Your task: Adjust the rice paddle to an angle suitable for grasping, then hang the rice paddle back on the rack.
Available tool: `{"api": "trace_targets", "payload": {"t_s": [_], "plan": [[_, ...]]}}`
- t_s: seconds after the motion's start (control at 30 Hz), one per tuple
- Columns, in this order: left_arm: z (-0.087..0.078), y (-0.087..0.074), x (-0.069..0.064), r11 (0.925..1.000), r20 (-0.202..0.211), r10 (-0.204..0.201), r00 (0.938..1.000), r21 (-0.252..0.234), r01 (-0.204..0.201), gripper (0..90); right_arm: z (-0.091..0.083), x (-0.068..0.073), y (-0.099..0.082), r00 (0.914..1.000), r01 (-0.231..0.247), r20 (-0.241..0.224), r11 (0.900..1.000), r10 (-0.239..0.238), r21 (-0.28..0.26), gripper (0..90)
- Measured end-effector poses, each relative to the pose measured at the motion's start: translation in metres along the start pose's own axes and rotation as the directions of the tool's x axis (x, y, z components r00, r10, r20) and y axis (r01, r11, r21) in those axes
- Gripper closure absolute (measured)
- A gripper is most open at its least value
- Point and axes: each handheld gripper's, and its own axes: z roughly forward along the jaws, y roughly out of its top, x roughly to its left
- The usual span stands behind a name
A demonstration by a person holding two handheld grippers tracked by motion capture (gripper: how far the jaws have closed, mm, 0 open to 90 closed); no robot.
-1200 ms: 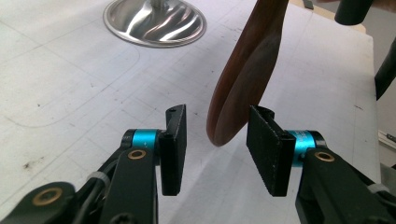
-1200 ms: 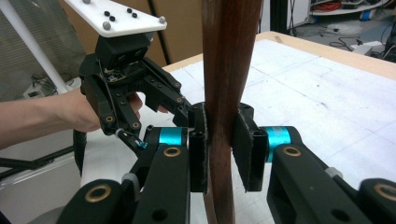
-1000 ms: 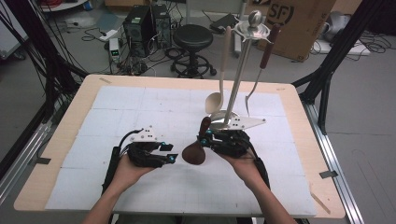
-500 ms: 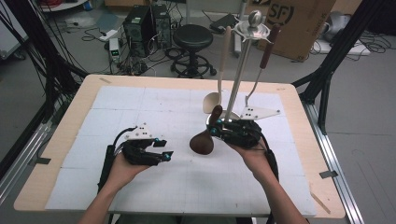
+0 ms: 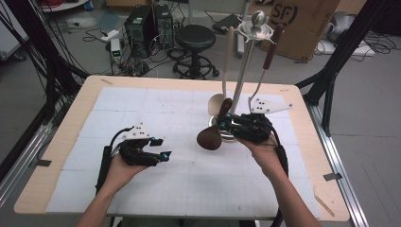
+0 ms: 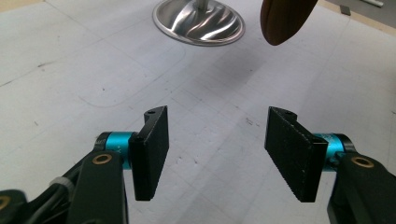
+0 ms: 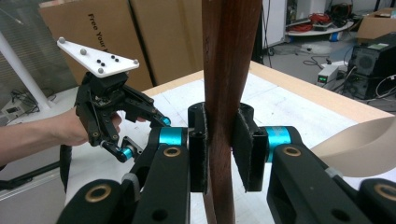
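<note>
A dark wooden spoon (image 5: 210,139) hangs above the mat with its bowl down and to the left. My right gripper (image 5: 223,122) is shut on its handle (image 7: 229,70), close in front of the metal utensil stand (image 5: 243,61). In the right gripper view both pads (image 7: 198,154) press the handle. My left gripper (image 5: 163,148) rests low over the mat at the left, a good way from the spoon. Its jaws (image 6: 224,154) have just been opening and nothing lies between them. The spoon's bowl (image 6: 285,18) hangs beyond it, beside the stand's round base (image 6: 198,21).
A pale wooden spoon (image 5: 218,101) and a dark-handled utensil (image 5: 272,45) hang from the stand. The white mat (image 5: 156,109) covers a wooden table (image 5: 61,137). A stool (image 5: 195,38), computers and boxes stand on the floor beyond the far edge.
My right gripper has carried the dark spoon up and to the right, closer to the stand. The left gripper's jaws stand wider apart, and that hand has stayed in place.
</note>
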Motion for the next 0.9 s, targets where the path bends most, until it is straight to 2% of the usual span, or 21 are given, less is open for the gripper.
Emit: {"api": "trace_targets", "payload": {"t_s": [0.5, 0.9], "plan": [[-0.002, -0.002, 0.003, 0.9999, -0.013, -0.010, 0.9999, 0.012, 0.010, 32.7, -0.005, -0.004, 0.013, 1.0000, 0.007, -0.001, 0.9998, -0.007, -0.016, 77.1], [-0.005, -0.002, 0.005, 0.9998, -0.032, -0.020, 0.9993, -0.005, 0.020, 30.6, -0.013, -0.004, 0.032, 0.9997, 0.025, 0.004, 0.9989, -0.025, -0.040, 77.1]]}}
